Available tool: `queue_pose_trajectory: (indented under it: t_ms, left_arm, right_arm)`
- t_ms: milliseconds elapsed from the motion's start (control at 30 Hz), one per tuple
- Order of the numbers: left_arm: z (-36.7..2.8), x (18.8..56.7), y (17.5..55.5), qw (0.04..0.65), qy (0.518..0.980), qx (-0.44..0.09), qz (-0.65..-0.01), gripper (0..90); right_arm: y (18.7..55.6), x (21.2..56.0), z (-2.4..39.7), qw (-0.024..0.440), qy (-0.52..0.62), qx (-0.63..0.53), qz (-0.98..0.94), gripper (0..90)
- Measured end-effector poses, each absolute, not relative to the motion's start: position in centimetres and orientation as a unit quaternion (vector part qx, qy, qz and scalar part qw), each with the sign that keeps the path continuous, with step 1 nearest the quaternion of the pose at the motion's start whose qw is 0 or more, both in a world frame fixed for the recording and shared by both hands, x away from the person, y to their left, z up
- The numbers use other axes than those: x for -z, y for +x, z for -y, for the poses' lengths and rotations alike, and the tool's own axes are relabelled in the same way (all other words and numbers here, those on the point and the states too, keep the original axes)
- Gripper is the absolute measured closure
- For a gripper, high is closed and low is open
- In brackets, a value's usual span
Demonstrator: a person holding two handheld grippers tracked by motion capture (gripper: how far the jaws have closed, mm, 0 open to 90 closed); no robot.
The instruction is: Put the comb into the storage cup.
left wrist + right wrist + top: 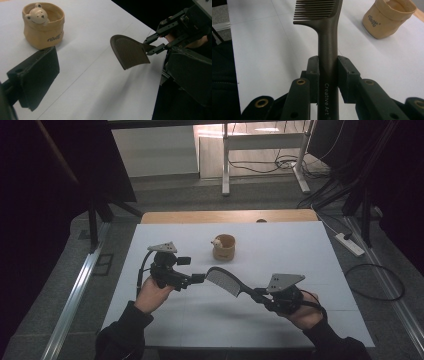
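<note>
Left gripper [200,278]: jaws spread, nothing between them, near the comb's toothed end. Tan fabric-look cup with a small bear figure [223,247]: upright on the white table [300,250], empty of the comb. Dark brown plastic comb [227,282]: lifted clear of the table, handle clamped by the right gripper [260,295]. Judgement: pickup complete; transfer or placement remains.

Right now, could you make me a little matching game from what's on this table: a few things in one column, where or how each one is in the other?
Things:
1. comb
2. tan cup
3. left gripper
4. bear figure

States:
A. open, holding nothing
B. standing on the table, beyond both grippers
C. handle clamped in the right gripper
D. peeking over the cup's rim

Pairs: 1-C, 2-B, 3-A, 4-D
</note>
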State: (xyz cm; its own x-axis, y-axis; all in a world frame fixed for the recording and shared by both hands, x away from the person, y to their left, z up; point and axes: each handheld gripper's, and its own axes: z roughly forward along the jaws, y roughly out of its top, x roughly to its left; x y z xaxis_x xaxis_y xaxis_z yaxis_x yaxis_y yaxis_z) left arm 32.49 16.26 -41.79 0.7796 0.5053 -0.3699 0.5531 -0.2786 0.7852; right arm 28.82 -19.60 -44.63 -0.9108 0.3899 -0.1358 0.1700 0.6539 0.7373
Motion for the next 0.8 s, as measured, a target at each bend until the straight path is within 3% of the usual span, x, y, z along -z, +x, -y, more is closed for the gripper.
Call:
queue_pose_trajectory:
  t_ms: [800]
  left_arm:
    - [-14.4,42.4,33.6,0.509,0.788,0.082,-0.336,0.0]
  right_arm:
    - [28.2,44.5,18.7,0.153,0.135,-0.397,-0.895,72.8]
